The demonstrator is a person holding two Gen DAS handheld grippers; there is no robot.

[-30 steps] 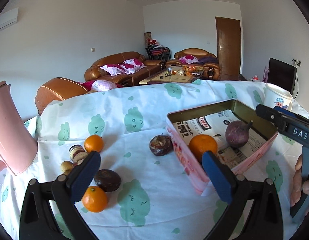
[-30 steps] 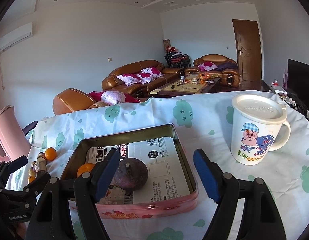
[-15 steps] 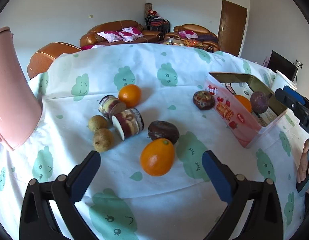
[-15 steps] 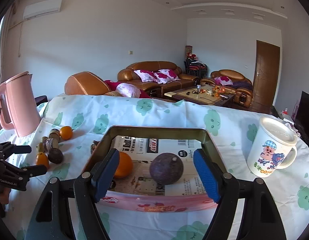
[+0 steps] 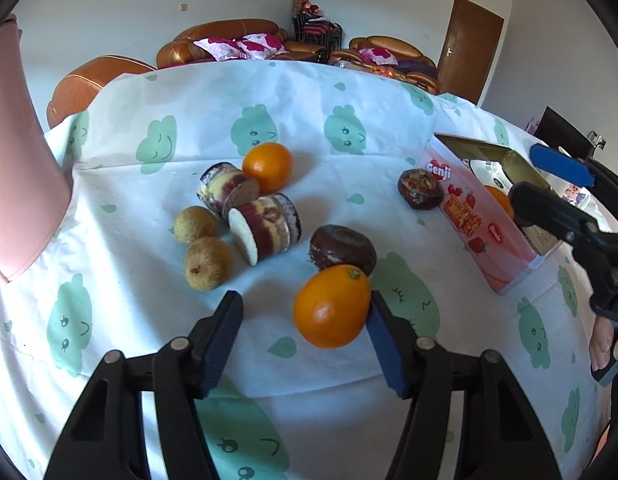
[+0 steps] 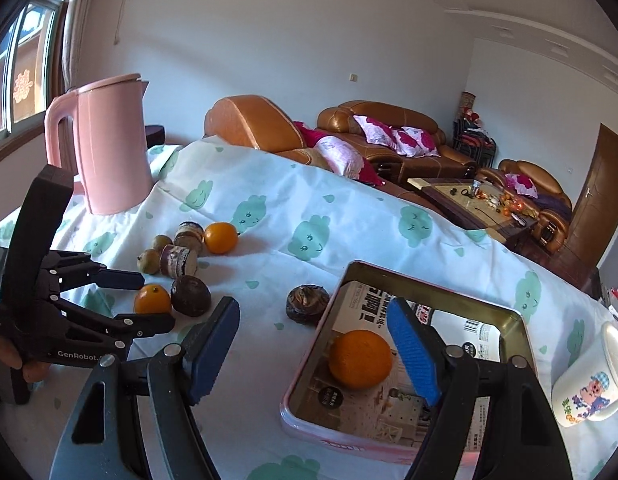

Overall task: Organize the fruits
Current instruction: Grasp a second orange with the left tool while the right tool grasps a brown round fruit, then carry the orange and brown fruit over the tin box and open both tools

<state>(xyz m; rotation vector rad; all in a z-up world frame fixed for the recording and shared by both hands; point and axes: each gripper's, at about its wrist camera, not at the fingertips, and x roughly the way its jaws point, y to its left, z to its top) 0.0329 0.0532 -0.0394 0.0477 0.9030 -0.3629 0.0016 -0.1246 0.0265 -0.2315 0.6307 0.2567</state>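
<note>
Where the left wrist view looks down on the cloud-print tablecloth (image 5: 349, 92), the left gripper (image 5: 303, 322) stands spread wide; an orange (image 5: 331, 306) lies between its fingers, hard against the right finger (image 5: 383, 336) and well apart from the other; nothing is clamped. Just behind and touching that orange: a dark brown fruit (image 5: 343, 246). Further back, a cluster: two cut purple-and-white cylinders (image 5: 265, 226), two small tan round fruits (image 5: 207, 262), a second orange (image 5: 268, 166) at the rear. To the right, a lone dark wrinkled fruit (image 5: 420, 189) just beside the pink tin (image 5: 473, 216); an orange inside the tin shows partly, the right gripper (image 5: 565, 184) hanging over the tin and screening its interior. Pink kettle (image 5: 21, 168) at the left edge; brown sofas (image 5: 225, 38) and a door (image 5: 471, 56) beyond.

In the right wrist view, the right gripper (image 6: 313, 348) is released, holding nothing, poised above the tin's (image 6: 441, 288) near left corner; its right finger (image 6: 413, 352) overlaps the tin's newspaper lining (image 6: 461, 332). One orange (image 6: 360, 358) rests on that lining; whether other fruit lies beneath the finger cannot be told. The wrinkled fruit (image 6: 307, 304) sits on the cloth touching or just beside the tin's left wall. At left, the left gripper (image 6: 145, 302) brackets the loose orange (image 6: 152, 299), the dark fruit (image 6: 190, 295) beside it; the cluster and the kettle (image 6: 105, 144) behind. A lidded cartoon mug (image 6: 589, 384) stands right of the tin; coffee table (image 6: 469, 200) in the background.
</note>
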